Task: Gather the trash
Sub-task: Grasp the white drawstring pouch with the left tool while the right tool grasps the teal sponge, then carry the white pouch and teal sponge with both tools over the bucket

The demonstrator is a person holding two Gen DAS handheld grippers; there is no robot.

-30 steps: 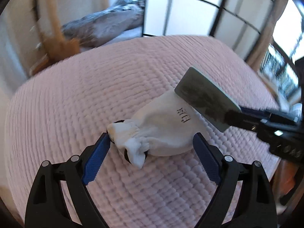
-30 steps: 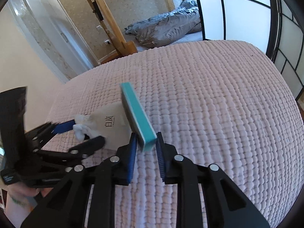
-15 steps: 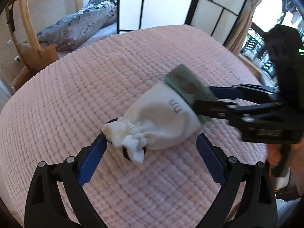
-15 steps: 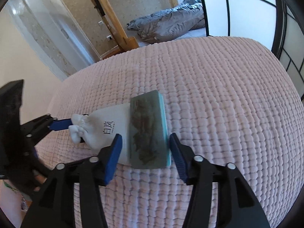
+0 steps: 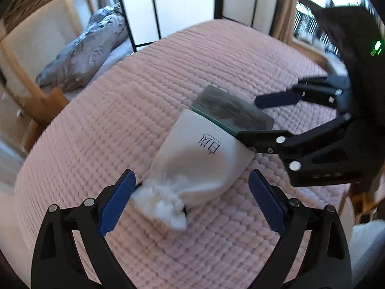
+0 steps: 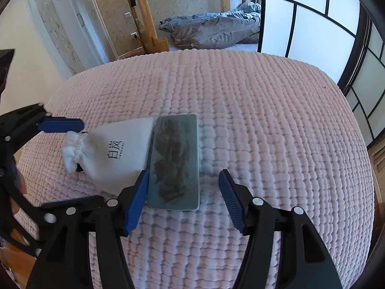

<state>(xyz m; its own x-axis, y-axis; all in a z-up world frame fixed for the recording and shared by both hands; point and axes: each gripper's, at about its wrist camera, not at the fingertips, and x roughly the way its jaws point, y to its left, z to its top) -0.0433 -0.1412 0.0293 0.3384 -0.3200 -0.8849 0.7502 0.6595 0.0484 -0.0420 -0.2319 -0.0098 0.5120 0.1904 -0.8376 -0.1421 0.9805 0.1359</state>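
A white drawstring pouch (image 5: 199,159) with black printed characters lies on the pink quilted bedspread (image 5: 125,101). A flat teal box (image 5: 231,110) with a dark mottled top lies flat against the pouch's far end. My left gripper (image 5: 190,204) is open, its blue pads either side of the pouch's gathered neck. My right gripper (image 6: 182,192) is open and empty, with the box (image 6: 175,161) lying between its pads and the pouch (image 6: 115,151) to its left.
The pink bedspread (image 6: 264,120) fills both views. A crumpled grey duvet (image 6: 216,31) lies on a mattress beyond the bed. A black-framed paper screen (image 6: 312,31) stands at the back right, and a wooden post (image 6: 142,19) at the back.
My right gripper laid the teal box flat beside the pouch, opened wide and let it go. My left gripper stayed open around the pouch's neck.
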